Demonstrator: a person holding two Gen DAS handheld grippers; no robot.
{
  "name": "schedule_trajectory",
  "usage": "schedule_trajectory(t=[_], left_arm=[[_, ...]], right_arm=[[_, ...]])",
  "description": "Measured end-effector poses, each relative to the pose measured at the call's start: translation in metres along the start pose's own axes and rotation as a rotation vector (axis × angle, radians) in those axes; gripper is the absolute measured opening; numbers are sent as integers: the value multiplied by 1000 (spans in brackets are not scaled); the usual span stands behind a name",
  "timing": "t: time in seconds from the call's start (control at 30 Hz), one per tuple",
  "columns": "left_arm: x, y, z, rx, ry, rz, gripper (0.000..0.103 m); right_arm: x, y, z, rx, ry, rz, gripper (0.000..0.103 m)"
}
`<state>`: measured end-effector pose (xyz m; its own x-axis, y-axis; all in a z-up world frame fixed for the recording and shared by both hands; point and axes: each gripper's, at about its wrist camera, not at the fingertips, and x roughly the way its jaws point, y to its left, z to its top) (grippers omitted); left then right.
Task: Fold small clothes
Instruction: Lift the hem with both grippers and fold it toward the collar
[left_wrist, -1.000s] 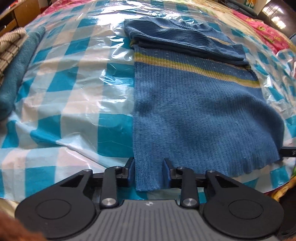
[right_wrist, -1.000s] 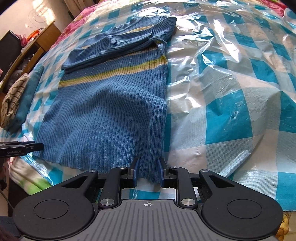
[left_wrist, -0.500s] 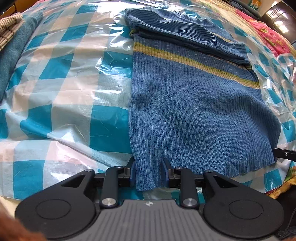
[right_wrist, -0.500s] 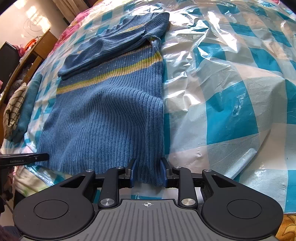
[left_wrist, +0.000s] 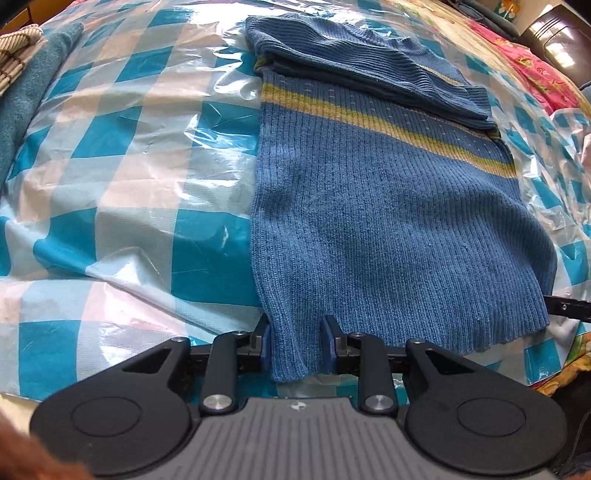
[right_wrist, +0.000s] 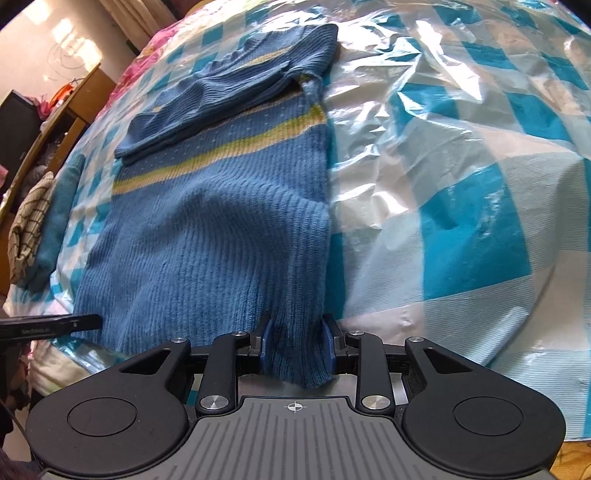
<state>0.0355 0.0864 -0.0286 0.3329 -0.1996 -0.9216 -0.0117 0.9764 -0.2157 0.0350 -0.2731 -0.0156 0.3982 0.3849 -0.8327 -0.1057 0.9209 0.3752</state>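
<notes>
On the bed, near edge: a blue knit sweater (left_wrist: 388, 206) lies flat on a checked plastic sheet (left_wrist: 122, 184), hem toward the person.
Sweater layout: both sleeves (left_wrist: 362, 70) are folded across the chest at the far end, above the yellow stripe (left_wrist: 388, 125); judged reason: the body is narrowed to a plain rectangle, ready for a fold along its length.
Left gripper (left_wrist: 297, 345): placed at the hem's left corner; the jaws are closing with the knit between them, and the pads bracket the fabric closely.
Right gripper (right_wrist: 297, 345): placed at the hem's right corner; the jaws are closing on a bunched fold of hem that fills the gap.
Reason for the two-corner hold: judged, lifting both corners together keeps the hem straight while it is carried toward the collar.
Reason for the plastic sheet: likely to give a smooth surface over the bedding; this is a judgement.
Side items: a checked cloth (right_wrist: 27, 221) and a teal towel (left_wrist: 26, 96) lie at the left edge, well apart from the sweater.
Writing: pale lettering shows on the left gripper's finger in the right wrist view; too small to read reliably.
Marks: a small emblem sits on each gripper body; no brand name is legible.
</notes>
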Motion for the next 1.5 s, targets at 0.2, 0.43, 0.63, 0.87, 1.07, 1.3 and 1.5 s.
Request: schedule_trajectory(t=[0.2, 0.43, 0.63, 0.87, 1.07, 1.3, 1.5], left_arm=[[-9, 13, 2, -72, -36, -82, 12], [-17, 20, 10, -148, -84, -201, 11], [-27, 27, 28, -213, -136, -303, 10], [-46, 35, 74, -273, -257, -432, 10], [-55, 46, 136, -278, -381, -420, 10], [-19, 60, 209, -305, -428, -358, 10], [35, 68, 241, -353, -388, -300, 10]], right_arm=[[-14, -1, -1, 54, -18, 100, 9], [-31, -3, 10, 183, -92, 297, 4], [-44, -1, 29, 251, -174, 410, 4], [-54, -3, 75, 320, -311, 521, 4], [-50, -7, 140, 341, -434, 533, 4], [-3, -25, 218, 413, -459, 449, 4], [62, -33, 253, 458, -399, 340, 4]])
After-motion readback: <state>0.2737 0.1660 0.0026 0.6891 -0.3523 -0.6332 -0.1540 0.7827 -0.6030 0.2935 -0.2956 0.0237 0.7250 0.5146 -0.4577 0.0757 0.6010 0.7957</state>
